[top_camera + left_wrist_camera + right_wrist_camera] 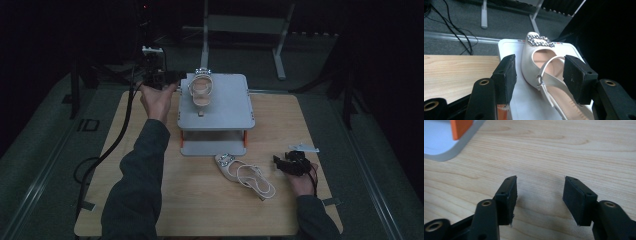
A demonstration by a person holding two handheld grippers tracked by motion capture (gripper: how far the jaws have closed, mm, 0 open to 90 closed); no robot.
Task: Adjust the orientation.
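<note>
Your left gripper [539,75] stands open at the left edge of the grey two-tier plastic stand [227,107], its pads flanking but not pressing the cream high-heeled sandal with a jewelled buckle [541,62] on the top shelf. Your right gripper [539,195] rests open over bare light wooden tabletop [574,150]. The matching second cream sandal [245,175] lies just left of it.
</note>
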